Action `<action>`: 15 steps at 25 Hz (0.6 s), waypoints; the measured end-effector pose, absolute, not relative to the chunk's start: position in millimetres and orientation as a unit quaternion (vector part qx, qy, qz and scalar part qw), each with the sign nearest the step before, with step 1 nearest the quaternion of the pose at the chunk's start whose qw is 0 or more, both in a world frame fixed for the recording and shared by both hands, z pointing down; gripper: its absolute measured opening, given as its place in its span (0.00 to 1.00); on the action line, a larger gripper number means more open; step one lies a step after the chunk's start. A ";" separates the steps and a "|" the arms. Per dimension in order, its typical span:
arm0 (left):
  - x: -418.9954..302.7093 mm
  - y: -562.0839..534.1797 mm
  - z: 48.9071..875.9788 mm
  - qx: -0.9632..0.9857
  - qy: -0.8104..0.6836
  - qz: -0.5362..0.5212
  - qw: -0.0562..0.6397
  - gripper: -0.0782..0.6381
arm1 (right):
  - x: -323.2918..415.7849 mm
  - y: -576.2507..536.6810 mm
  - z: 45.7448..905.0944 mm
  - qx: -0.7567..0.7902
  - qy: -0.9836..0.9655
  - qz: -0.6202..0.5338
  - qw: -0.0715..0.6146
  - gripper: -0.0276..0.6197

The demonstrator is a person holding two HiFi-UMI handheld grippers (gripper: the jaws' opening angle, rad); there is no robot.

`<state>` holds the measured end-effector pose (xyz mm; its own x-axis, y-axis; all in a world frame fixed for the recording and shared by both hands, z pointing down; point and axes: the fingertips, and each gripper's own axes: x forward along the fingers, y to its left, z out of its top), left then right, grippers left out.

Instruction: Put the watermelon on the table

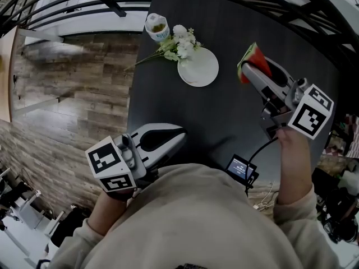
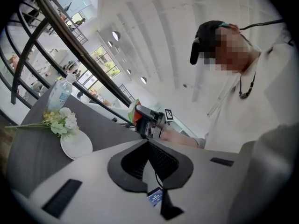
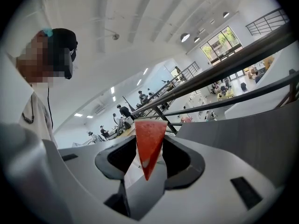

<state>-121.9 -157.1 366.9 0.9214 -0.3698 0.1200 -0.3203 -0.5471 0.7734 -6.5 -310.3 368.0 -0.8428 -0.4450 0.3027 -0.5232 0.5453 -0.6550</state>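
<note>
A red watermelon slice (image 1: pixel 253 61) with a green rind is held above the right part of the dark table (image 1: pixel 168 94), with my right gripper (image 1: pixel 250 72) shut on it. In the right gripper view the watermelon slice (image 3: pixel 148 143) stands point-down between the two jaws. The left gripper view shows the same watermelon slice (image 2: pixel 136 112) hanging over the table's far side. My left gripper (image 1: pixel 180 134) rests low at the table's near edge, close to the person's body. Its jaws meet at the tips with nothing between them in the left gripper view, where the left gripper (image 2: pixel 148 140) points across the table.
A white plate (image 1: pixel 201 70) lies mid-table, with a sprig of white flowers (image 1: pixel 180 42) at its far-left rim and a plastic bottle (image 1: pixel 157 27) beyond. A small device with a lit screen (image 1: pixel 241 168) hangs at the near edge. Dark railings run behind the table. Wood floor lies left.
</note>
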 end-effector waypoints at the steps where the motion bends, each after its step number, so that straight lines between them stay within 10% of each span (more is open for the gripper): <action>1: -122.6 -156.6 366.9 0.879 -0.196 -0.028 0.434 0.11 | -7.7 -310.7 370.2 0.275 -0.878 0.389 0.053 0.33; 15: -138.7 -155.0 375.2 0.873 -0.198 -0.021 0.445 0.11 | -37.4 -319.6 404.8 0.264 -0.877 0.395 0.074 0.33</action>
<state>-138.7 -155.0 375.2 0.9206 -0.3647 0.1395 -0.3274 -0.5262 0.7848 -37.4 -319.6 404.8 -0.8497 -0.4051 0.3376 -0.5213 0.5487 -0.6536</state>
